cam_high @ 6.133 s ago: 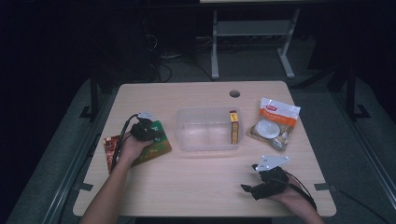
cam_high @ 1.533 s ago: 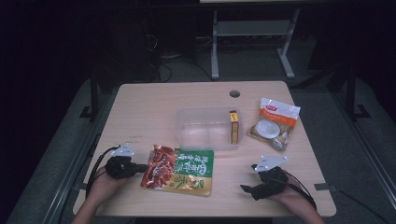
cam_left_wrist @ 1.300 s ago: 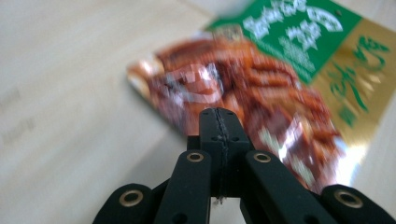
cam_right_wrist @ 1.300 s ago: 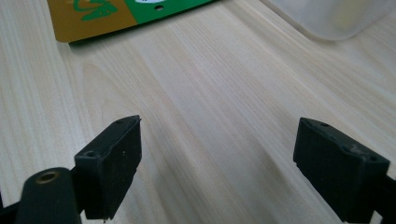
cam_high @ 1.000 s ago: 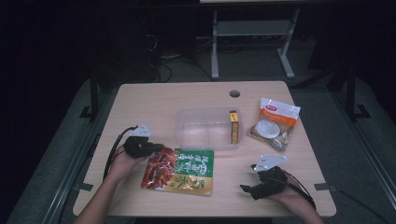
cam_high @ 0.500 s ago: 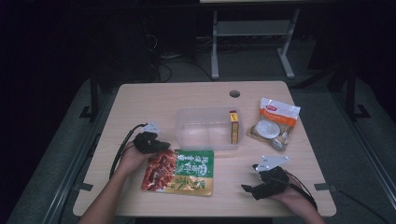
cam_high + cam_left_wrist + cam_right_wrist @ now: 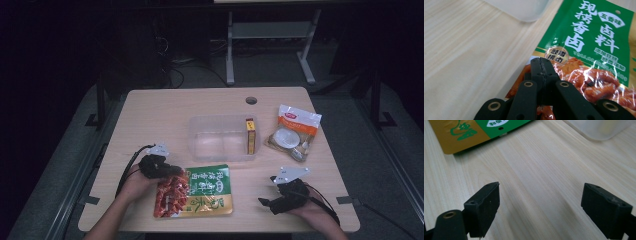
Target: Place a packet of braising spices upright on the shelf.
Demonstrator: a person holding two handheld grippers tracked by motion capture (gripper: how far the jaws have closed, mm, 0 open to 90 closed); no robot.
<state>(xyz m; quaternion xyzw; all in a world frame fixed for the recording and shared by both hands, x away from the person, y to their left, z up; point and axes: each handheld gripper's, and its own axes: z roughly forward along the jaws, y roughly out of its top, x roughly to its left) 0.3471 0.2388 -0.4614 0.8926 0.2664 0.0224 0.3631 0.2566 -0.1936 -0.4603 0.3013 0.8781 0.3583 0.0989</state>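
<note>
A green, red and gold food packet (image 7: 200, 190) lies flat on the wooden table, in front of a clear plastic container (image 7: 215, 145). My left gripper (image 7: 177, 171) is shut, its tips low over the packet's red top-left corner. In the left gripper view the jaws (image 7: 541, 61) meet in a tight seam above the packet (image 7: 594, 37), with nothing visible between them. My right gripper (image 7: 265, 202) rests open near the front right of the table. Its jaws (image 7: 541, 188) stand wide apart over bare wood, short of the packet's gold edge (image 7: 461, 132).
A yellow box (image 7: 251, 136) stands inside the container at its right end. A white and orange bag (image 7: 295, 132) lies at the right of the container. A cable hole (image 7: 251, 100) sits near the table's far edge. The container's corner (image 7: 524, 10) lies just beyond the packet.
The packet went from the table's left edge to the front middle. Over the last second the left gripper came in from the left and sank onto the packet's corner. The right gripper stayed put.
</note>
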